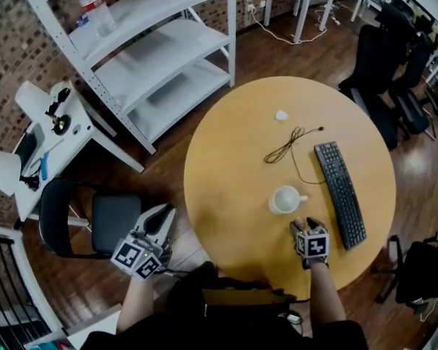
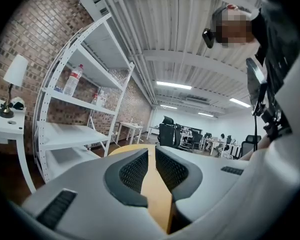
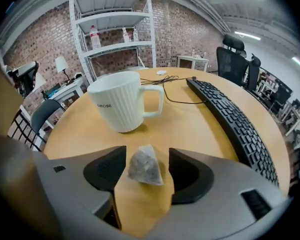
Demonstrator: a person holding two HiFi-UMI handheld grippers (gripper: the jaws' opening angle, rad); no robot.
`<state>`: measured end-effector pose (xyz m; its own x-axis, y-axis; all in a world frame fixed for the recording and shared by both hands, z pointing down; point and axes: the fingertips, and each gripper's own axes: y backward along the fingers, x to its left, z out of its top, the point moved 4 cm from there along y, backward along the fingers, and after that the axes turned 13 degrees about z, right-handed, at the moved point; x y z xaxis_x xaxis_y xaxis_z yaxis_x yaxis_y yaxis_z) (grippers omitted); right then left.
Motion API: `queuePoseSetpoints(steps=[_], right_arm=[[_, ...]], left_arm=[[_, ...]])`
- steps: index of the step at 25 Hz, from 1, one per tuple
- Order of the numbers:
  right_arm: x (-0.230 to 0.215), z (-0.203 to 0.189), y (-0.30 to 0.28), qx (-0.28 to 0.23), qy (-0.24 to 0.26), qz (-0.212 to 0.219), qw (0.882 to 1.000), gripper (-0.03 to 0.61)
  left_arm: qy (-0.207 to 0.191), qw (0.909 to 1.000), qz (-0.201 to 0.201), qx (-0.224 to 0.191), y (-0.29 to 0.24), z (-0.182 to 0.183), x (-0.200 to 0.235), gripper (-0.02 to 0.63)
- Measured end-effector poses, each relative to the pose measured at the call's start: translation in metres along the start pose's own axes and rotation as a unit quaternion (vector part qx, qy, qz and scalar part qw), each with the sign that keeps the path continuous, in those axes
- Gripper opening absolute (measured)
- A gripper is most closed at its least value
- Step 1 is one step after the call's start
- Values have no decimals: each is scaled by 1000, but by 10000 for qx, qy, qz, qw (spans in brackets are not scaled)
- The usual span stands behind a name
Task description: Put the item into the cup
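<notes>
A white ribbed cup stands on the round wooden table, its handle turned toward the keyboard. Just in front of it, a small pyramid tea bag lies on the table. My right gripper rests low at the table's near edge, open wide, with the tea bag between its jaws and the pads not pressing on it. My left gripper hangs off the table to the left, above a chair; its jaws are almost together with nothing between them.
A black keyboard lies right of the cup. A thin black cable and a small white scrap lie farther back. A white shelf unit and a black chair stand left of the table.
</notes>
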<state>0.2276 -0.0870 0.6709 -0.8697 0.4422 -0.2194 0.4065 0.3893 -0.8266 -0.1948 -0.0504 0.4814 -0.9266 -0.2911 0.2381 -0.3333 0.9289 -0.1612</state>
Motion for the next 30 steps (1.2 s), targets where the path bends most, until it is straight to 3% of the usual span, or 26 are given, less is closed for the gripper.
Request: queuePoseSetpoints(steps=[4, 5, 8, 13, 15, 19, 25, 30], right_arm=[[5, -4, -5, 184, 118, -78, 9997, 232], [5, -4, -5, 153, 131, -129, 9997, 184], [8, -4, -3, 20, 79, -234, 9997, 146], [17, 16, 25, -894, 28, -478, 9948, 138], [26, 33, 46, -1472, 85, -580, 9874, 138], [44, 83, 88, -2679, 361, -725, 9600, 138], [75, 128, 100, -3808, 556, -673, 9205, 138], [89, 134, 74, -3779, 597, -712, 9211, 138]], left_arm=[[42, 9999, -70, 77, -4, -3, 1, 49], [39, 9999, -120, 104, -6, -3, 1, 49], [8, 9993, -340, 154, -17, -3, -3, 49], [-104, 9968, -782, 118, -40, 3, -8, 49], [-114, 9952, -957, 165, -49, 2, -8, 49], [-215, 9915, -1283, 32, -67, 13, -12, 49], [-263, 9884, -1495, -27, -70, 19, -1, 49], [-271, 9911, -1302, -23, -56, 21, 21, 49]])
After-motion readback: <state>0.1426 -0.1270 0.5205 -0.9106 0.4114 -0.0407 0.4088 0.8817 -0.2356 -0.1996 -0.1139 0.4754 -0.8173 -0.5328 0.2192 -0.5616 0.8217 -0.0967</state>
